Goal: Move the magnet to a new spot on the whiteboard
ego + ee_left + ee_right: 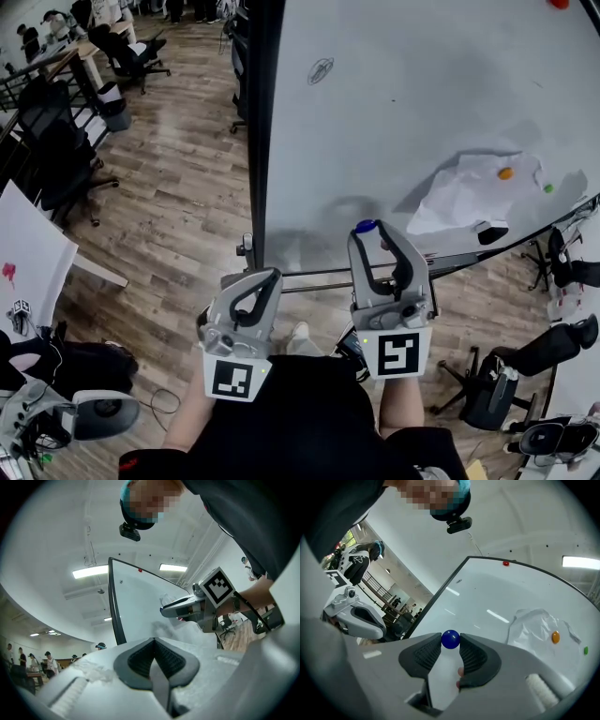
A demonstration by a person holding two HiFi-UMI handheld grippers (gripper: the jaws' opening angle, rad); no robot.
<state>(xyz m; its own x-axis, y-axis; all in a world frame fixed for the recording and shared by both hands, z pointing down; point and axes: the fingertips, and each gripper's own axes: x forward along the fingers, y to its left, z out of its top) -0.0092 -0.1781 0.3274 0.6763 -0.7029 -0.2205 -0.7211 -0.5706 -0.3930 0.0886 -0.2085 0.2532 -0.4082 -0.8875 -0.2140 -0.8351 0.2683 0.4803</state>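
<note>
Right gripper [375, 232], nearest item: jaws parted only by the width of one blue ball magnet [450, 639], pinched at the very tips between the ribbed pads [471, 656]. Magnet was held before the lower left part of the whiteboard [422, 94]; contact with the board surface could not be told. Left gripper [153, 644], beside the right and off the board's dark left edge: jaws pressed together, nothing between them. On the board, further right: crumpled white paper [469, 192] pinned under an orange magnet [505, 173]; green magnet [548, 188] just beside the paper; red magnet [560, 3] at the top edge; small scribble [321, 69] upper left. Beyond: wooden floor [178, 169], black office chairs [56, 159].
</note>
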